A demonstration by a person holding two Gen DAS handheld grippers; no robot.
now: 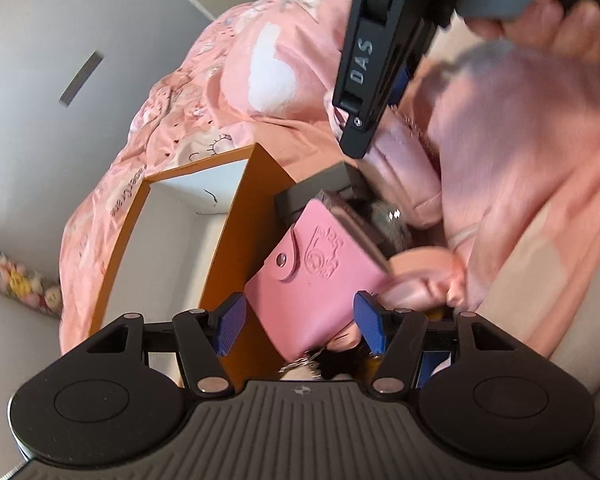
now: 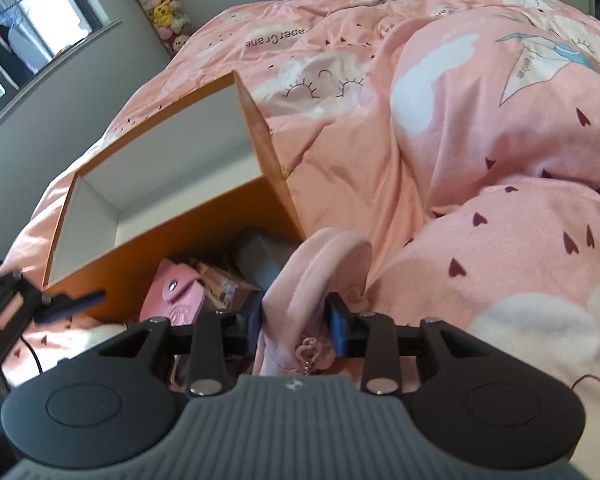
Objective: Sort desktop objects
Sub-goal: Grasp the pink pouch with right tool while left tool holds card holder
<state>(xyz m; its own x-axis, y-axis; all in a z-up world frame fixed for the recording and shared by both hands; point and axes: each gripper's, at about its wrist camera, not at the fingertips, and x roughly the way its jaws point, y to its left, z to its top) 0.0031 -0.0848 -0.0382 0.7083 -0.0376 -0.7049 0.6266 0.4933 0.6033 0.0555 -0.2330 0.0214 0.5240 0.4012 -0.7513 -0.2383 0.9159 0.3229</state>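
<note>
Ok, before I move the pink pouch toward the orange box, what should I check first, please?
1. Right tool grips the pink pouch: ok, both pads press on it.
2. Orange box is open with room: ok, nothing shows in the visible inside.
3. Left tool is open: ok, the pink wallet lies between its pads, not pressed.
4. Pouch chain is free of the pile: cannot tell.
5. Pouch is fully off the bedding: cannot tell.

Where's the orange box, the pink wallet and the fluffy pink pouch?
orange box [image 2: 188,232], right wrist view, on its orange front wall.
pink wallet [image 1: 320,280], left wrist view, on its embossed front.
fluffy pink pouch [image 2: 300,288], right wrist view, on its plush side.
</note>
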